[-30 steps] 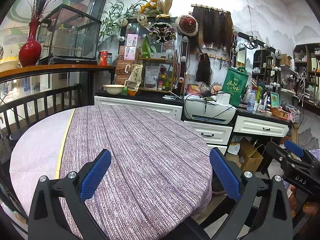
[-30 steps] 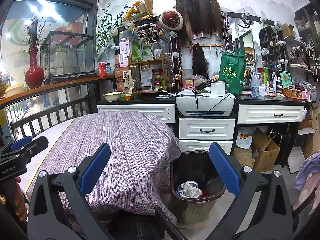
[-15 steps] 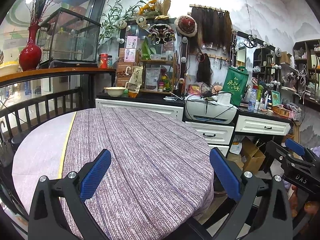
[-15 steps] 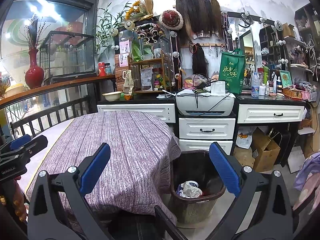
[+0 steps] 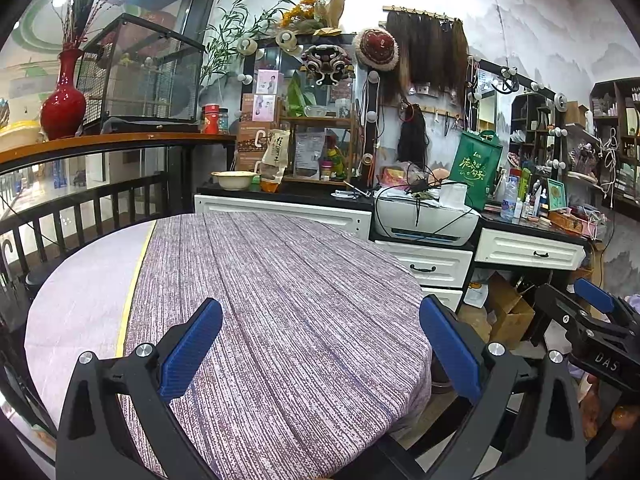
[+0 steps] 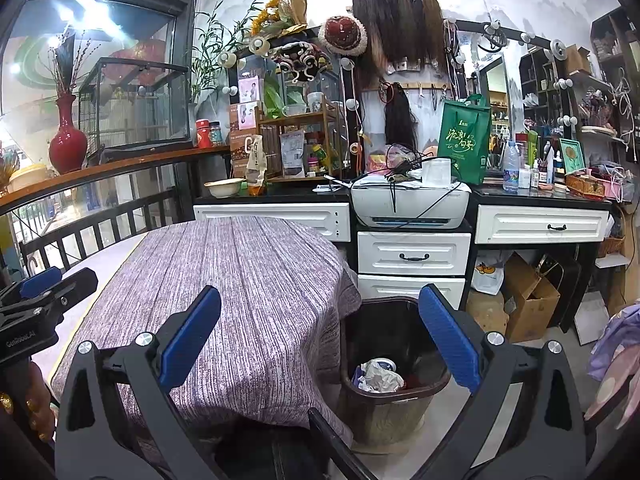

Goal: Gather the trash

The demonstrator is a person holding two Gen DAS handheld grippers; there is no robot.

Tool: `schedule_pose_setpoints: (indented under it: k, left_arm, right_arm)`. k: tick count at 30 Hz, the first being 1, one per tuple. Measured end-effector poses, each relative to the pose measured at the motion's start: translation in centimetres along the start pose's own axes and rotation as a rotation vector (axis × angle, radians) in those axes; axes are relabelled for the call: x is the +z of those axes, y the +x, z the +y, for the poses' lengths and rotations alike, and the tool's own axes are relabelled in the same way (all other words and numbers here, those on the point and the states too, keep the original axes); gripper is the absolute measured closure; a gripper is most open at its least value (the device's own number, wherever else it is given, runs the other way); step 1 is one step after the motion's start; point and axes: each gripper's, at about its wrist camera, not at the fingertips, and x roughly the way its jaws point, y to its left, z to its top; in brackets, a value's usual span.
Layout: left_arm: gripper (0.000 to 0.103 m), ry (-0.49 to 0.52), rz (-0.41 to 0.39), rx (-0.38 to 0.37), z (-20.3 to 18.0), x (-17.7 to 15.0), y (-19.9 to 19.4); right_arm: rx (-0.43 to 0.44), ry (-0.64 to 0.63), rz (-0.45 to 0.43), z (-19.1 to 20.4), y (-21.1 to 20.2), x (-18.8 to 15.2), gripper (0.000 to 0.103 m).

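Observation:
A dark brown trash bin stands on the floor at the right edge of the round table. Crumpled white paper and a cup lie inside it. My left gripper is open and empty, held over the purple striped tablecloth. My right gripper is open and empty, held above the table's right edge and the bin. The right gripper also shows at the right of the left wrist view, and the left gripper at the left of the right wrist view. No loose trash shows on the tablecloth.
White drawers with a printer stand behind the table. A cardboard box sits under the desk at right. A dark railing curves behind the table at left, with a red vase on its ledge.

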Motion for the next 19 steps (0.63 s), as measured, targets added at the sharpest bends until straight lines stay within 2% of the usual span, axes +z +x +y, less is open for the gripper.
schedule_pose_setpoints:
  k: [19]
  left_arm:
    - [0.005, 0.009, 0.025, 0.003, 0.13, 0.0, 0.55]
  right_arm:
    - [0.0, -0.002, 0.004, 0.13, 0.12, 0.02, 0.006]
